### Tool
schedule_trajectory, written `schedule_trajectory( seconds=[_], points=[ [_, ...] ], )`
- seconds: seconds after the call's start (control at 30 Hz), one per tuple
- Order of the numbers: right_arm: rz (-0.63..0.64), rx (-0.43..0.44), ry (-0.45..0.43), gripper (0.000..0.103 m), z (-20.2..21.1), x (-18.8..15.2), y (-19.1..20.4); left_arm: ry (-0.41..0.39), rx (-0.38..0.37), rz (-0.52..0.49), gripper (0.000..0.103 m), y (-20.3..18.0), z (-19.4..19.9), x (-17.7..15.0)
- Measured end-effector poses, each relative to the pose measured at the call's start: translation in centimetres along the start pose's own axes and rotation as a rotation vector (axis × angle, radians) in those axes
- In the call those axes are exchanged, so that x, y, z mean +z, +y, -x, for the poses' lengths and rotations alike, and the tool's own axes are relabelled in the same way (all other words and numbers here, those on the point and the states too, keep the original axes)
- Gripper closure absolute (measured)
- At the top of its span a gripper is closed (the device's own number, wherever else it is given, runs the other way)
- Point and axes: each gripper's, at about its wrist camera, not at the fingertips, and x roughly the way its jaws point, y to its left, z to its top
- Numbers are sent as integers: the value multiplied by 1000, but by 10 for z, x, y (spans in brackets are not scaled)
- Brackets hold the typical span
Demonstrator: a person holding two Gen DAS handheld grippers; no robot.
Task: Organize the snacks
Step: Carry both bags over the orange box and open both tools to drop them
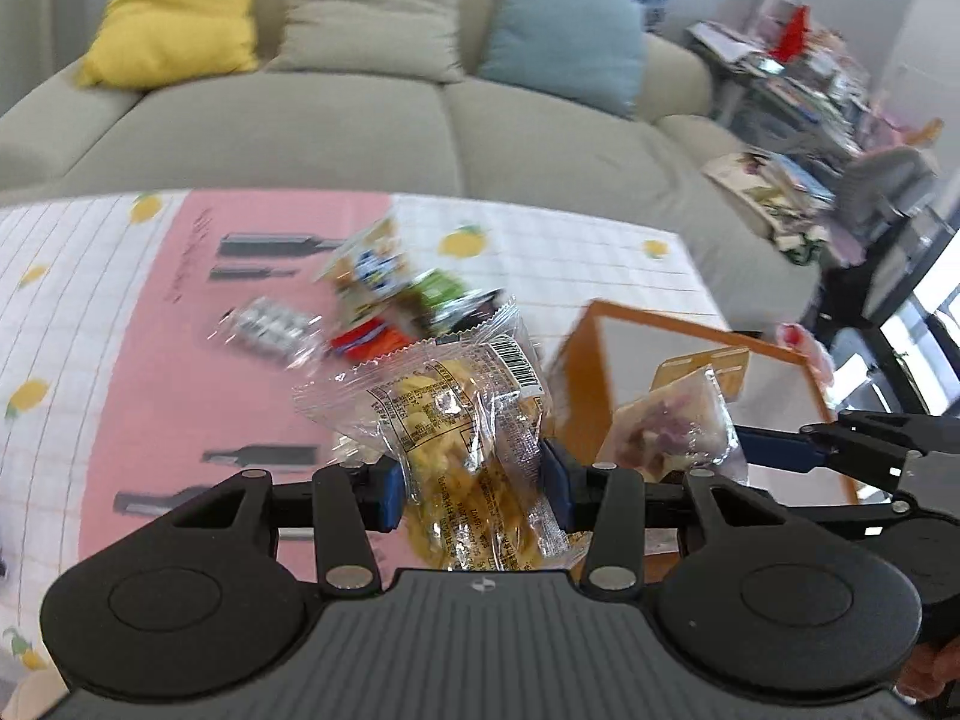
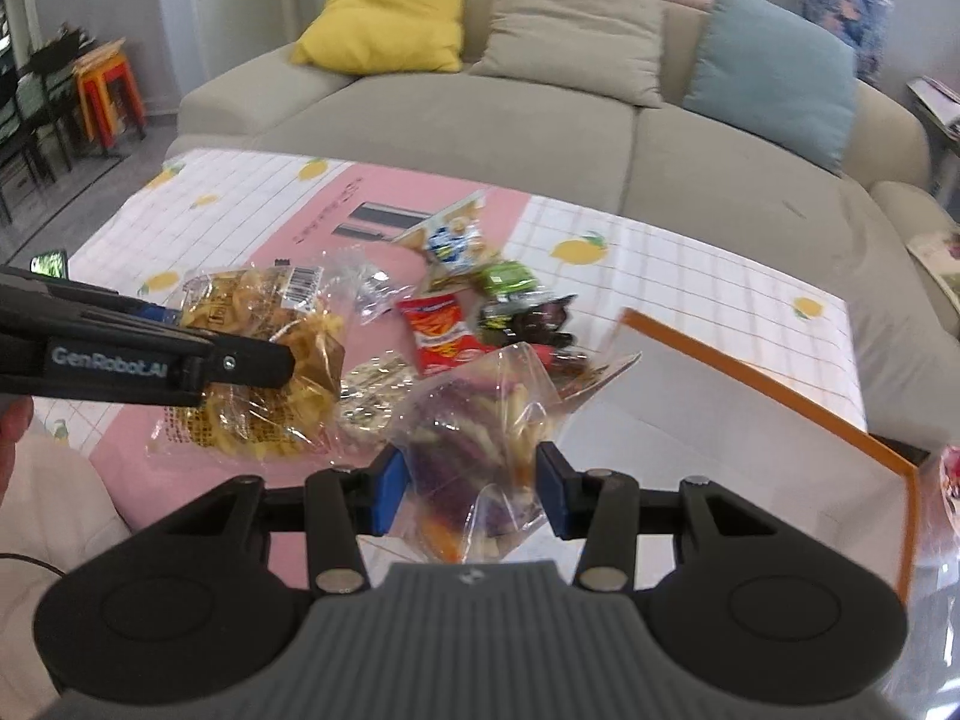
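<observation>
Snacks in both grippers

My left gripper (image 1: 474,489) pinches clear bag of yellow chips (image 1: 456,420), my right gripper (image 2: 471,489) pinches clear bag of purple and pale sticks (image 2: 474,432); both held above pink tablecloth (image 2: 288,222), orange-rimmed box (image 2: 780,384) just beside, other packets (image 2: 441,330) heaped behind

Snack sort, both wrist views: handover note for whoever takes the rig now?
Left gripper: shut on a clear bag of yellow chips, held above the table.
Right gripper: shut on a clear bag of mixed veggie sticks, also held up.
Orange-rimmed box sits at the table's right, nothing visible inside.
Left: both held bags, plus the pile mid-table: red packet, green packet, silver packet.
</observation>
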Motion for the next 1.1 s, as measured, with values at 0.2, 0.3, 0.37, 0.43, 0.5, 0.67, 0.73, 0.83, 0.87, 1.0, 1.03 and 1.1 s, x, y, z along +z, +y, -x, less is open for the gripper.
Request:
schedule_trajectory(
  seconds=[0.2, 0.3, 0.37, 0.43, 0.5, 0.67, 0.73, 0.83, 0.87, 1.0, 1.03, 1.1],
  points=[
    [-11, -55, -8, 58, 26, -13, -29, -7, -63, -119, 53, -49, -3, 15],
    [-2, -95, 1, 58, 32, -20, -44, 10, -97, -167, 53, -72, -13, 21],
    [-1, -118, 16, 58, 33, -25, -56, 20, -109, -207, 53, -88, -20, 24],
    [-12, -129, 32, 58, 33, -30, -69, 36, -118, -239, 53, -100, -27, 26],
    [-32, -132, 50, 58, 31, -35, -82, 71, -144, -264, 53, -112, -37, 29],
    [-57, -133, 110, 58, 10, -47, -107, 132, -135, -352, 53, -136, -66, 29],
    [-58, -130, 134, 58, 0, -50, -114, 161, -135, -368, 53, -141, -78, 29],
    [-64, -128, 170, 58, -15, -54, -123, 194, -122, -399, 53, -147, -92, 29],
    [-65, -126, 179, 58, -19, -55, -125, 208, -121, -412, 53, -149, -98, 29],
    [-73, -93, 212, 58, -36, -58, -131, 267, -118, -466, 53, -154, -117, 26],
    [-74, -83, 220, 58, -41, -58, -133, 285, -117, -479, 53, -154, -123, 24],
    [-75, -65, 239, 58, -49, -59, -135, 311, -115, -496, 52, -156, -130, 22]
  ],
)
